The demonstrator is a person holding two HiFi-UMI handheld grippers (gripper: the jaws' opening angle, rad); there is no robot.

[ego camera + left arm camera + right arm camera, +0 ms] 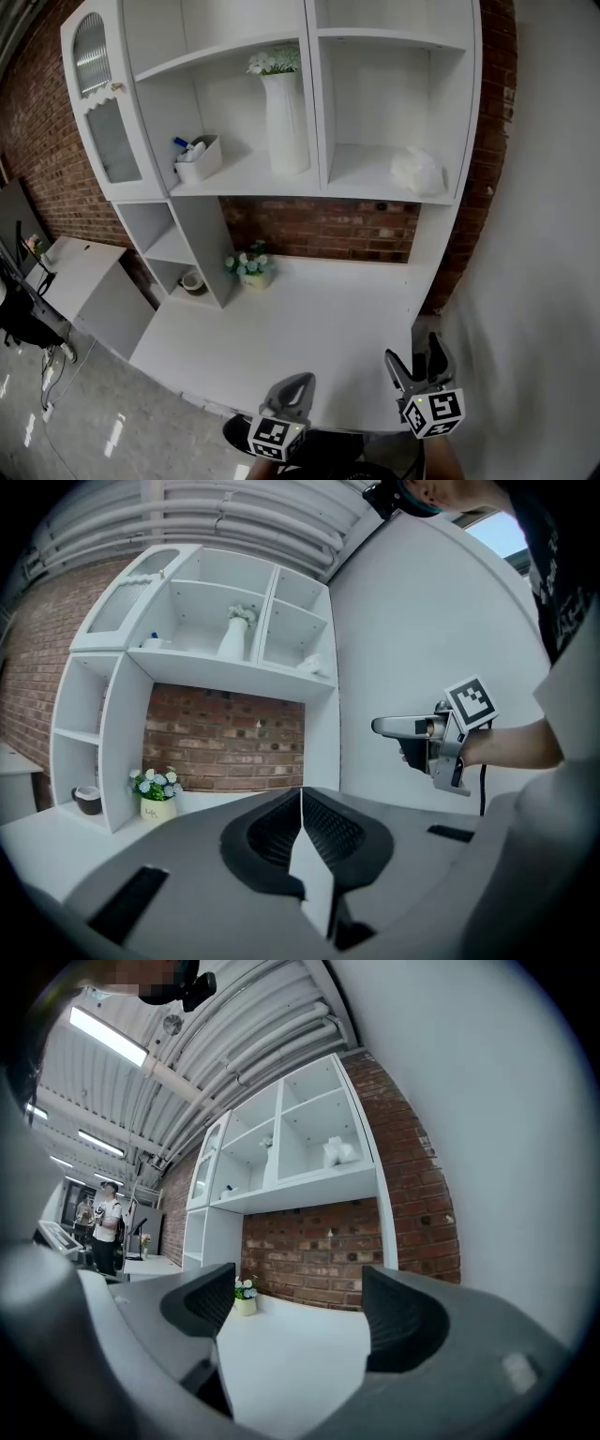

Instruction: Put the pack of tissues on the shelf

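Head view: pack of tissues (416, 171) — white, crumpled — on shelf (361, 180).

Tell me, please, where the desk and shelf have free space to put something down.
Bare: the desk top right of the flower pot, the shelf left of the tissue pack, and the compartment above it. Most crowded: the shelf holding the white box and vase.

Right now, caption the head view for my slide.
Tissue pack lies on the shelf, right bay; left hand-held gripper shut, right hand-held gripper open, both empty.
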